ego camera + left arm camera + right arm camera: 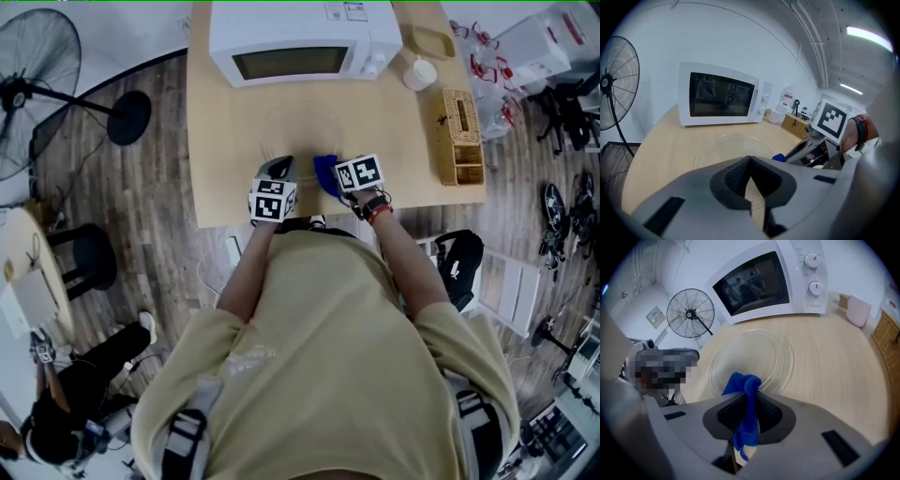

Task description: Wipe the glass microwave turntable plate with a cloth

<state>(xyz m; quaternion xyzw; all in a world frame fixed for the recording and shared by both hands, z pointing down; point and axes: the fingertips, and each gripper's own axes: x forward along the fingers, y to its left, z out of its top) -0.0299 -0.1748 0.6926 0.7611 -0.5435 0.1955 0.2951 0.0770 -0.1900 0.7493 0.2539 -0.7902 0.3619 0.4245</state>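
**Since the cloth is pinched and the plate lies bare, lead with the loose fold**

As the head view has it, the left gripper and the right gripper sit side by side at the near edge of the table. The blue cloth is at the right one's tip. The glass turntable plate lies flat on the wood just beyond them, in front of the microwave, and shows only as a faint ring.

In the left gripper view, the jaws are closed together with nothing between them. The plate lies low and just ahead. This gripper would probably serve best as a steadying hand, set gently on the near rim, because glass on smooth wood is likely to skate under a wipe.

In the right gripper view, the jaws are clamped on the cloth. A bunched fold pokes out past the tips and a tail hangs back toward the camera. The plate sits just beyond the fold, and I cannot tell whether the two touch. The gripper should come down tilted, so that only fabric meets the glass and never the hard jaw tips. Light strokes that follow the ring should then cover the glass without dragging the plate.
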